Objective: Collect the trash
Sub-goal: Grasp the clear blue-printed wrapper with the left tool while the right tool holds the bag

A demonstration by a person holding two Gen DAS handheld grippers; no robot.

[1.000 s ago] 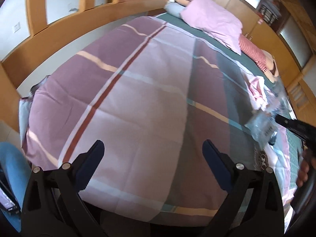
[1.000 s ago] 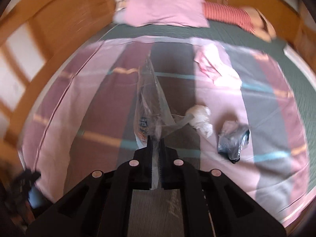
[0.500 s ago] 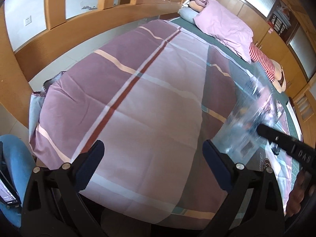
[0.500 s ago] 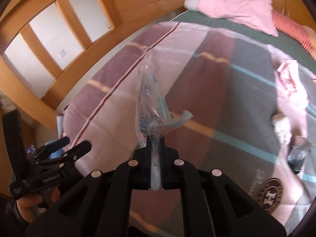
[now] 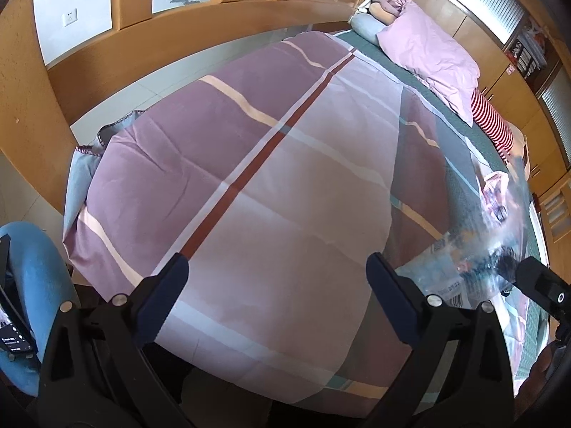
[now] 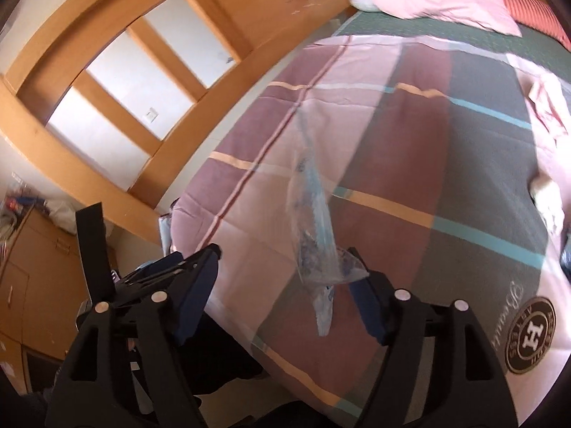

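A clear plastic bag [image 6: 314,242] with blue print hangs loose between the jaws of my right gripper [image 6: 282,280]. The jaws are opening and neither pad presses on the bag; one corner lies close to the right finger. In the left wrist view the same bag [image 5: 474,249] shows at the right, just ahead of the right gripper's dark finger [image 5: 542,285]. My left gripper [image 5: 276,271] is open over the striped purple quilt [image 5: 267,178], with nothing between its fingers. It also shows in the right wrist view, low at the left [image 6: 160,267].
More trash lies far right on the bed: a pink wrapper [image 6: 549,107], a white crumpled wad [image 6: 546,196] and a dark bag [image 6: 565,260]. A pink pillow [image 5: 431,46] lies at the head. A wooden frame [image 5: 178,46] borders the left side. A blue-clad leg [image 5: 32,278] is low left.
My right gripper, shut on the clear bag before, now has its jaws apart and the bag is free. It swung left toward the bed's edge, bringing the bag close to the left gripper.
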